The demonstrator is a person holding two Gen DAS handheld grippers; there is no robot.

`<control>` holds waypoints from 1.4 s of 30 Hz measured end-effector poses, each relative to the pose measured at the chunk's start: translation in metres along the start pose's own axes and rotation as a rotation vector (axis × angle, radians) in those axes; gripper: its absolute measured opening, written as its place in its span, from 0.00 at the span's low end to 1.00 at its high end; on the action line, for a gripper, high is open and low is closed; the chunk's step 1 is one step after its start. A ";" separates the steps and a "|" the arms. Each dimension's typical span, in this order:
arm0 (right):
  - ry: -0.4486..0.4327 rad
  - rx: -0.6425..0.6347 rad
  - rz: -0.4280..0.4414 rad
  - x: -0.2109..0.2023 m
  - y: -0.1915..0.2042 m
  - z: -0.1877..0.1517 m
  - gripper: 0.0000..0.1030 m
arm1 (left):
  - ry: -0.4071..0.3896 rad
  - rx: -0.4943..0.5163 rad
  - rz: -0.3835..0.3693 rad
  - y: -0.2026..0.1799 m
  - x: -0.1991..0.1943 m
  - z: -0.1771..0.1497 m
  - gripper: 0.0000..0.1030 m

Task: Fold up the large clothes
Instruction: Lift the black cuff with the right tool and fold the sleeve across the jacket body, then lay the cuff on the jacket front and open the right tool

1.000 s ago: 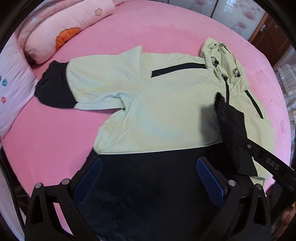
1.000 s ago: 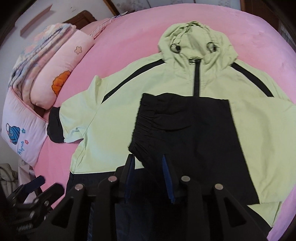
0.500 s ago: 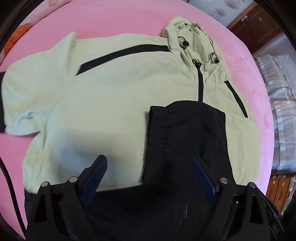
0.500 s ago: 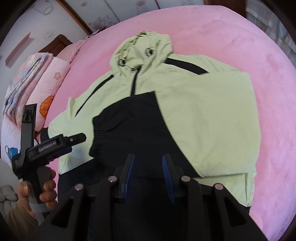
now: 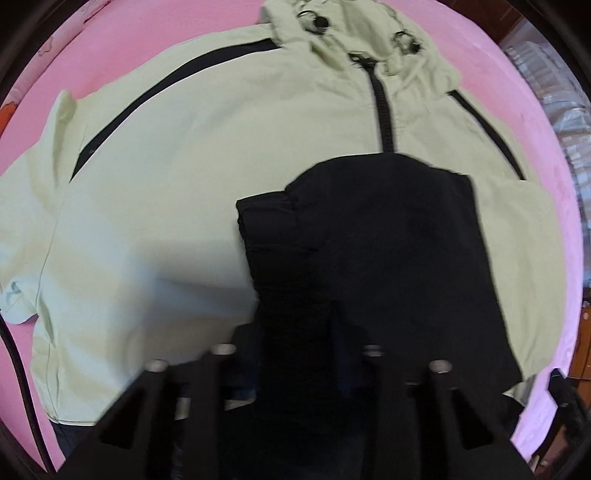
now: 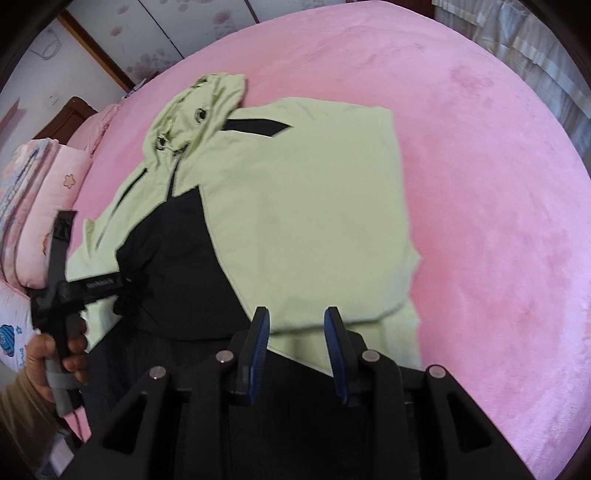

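Your jacket (image 6: 303,221) lies flat on the pink bed (image 6: 480,184), black sleeve (image 5: 369,251) folded across its chest, where your left gripper (image 5: 295,350) has just been closing on that sleeve while your right gripper (image 6: 297,332) hangs partly spread, empty, over the hem.

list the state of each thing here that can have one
jacket: flat on the bed, front up, partly folded
zipper: closed
folded sleeve: laid across the chest
other sleeve: spread out to the side, unfolded
hood: crumpled, not folded in
left gripper: jaws just been closing, apparently shut on the black cuff
right gripper: partly open, holding nothing
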State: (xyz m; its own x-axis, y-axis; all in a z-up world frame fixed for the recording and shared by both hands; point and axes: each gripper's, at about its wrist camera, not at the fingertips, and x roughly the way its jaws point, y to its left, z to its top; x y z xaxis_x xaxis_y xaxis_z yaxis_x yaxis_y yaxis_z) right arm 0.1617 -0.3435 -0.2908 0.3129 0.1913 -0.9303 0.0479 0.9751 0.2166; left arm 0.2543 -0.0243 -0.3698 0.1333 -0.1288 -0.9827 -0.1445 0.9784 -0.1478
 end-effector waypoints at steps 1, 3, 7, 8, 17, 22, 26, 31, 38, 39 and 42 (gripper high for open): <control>0.010 -0.013 -0.024 0.001 -0.004 -0.006 0.30 | -0.004 -0.003 -0.002 -0.003 -0.004 0.001 0.22; 0.026 -0.037 -0.062 0.003 -0.013 -0.019 0.30 | -0.036 0.000 -0.004 -0.012 -0.017 0.005 0.21; 0.035 -0.036 -0.105 0.007 -0.025 -0.034 0.31 | -0.133 0.000 -0.043 -0.030 -0.055 0.017 0.21; 0.033 -0.023 -0.109 0.008 -0.028 -0.035 0.34 | -0.160 0.002 -0.060 -0.035 -0.066 0.020 0.21; -0.049 -0.012 -0.128 0.037 -0.025 -0.001 0.37 | -0.340 0.047 -0.157 -0.068 -0.132 0.062 0.21; -0.098 -0.004 -0.153 0.044 -0.021 0.017 0.37 | -0.421 0.052 -0.091 -0.065 -0.148 0.071 0.21; -0.104 0.010 -0.168 0.047 -0.018 0.017 0.37 | -0.370 -0.018 -0.017 -0.035 -0.119 0.076 0.21; -0.071 -0.019 -0.205 0.055 -0.015 0.014 0.42 | -0.208 -0.038 0.097 -0.005 -0.037 0.076 0.22; -0.054 -0.014 -0.150 0.030 -0.018 0.012 0.42 | -0.127 0.031 0.122 0.006 -0.003 0.081 0.34; -0.064 -0.007 -0.123 0.023 -0.016 0.014 0.42 | -0.128 0.031 0.103 0.009 -0.007 0.083 0.38; -0.111 0.013 -0.056 -0.002 -0.014 0.023 0.45 | -0.157 0.019 0.079 0.021 -0.024 0.086 0.55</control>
State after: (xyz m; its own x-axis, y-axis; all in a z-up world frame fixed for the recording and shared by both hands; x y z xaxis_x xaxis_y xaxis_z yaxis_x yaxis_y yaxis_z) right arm 0.1823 -0.3605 -0.2855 0.4124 0.1219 -0.9028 0.0805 0.9823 0.1694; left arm 0.3327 0.0130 -0.3392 0.2736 -0.0262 -0.9615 -0.1424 0.9875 -0.0674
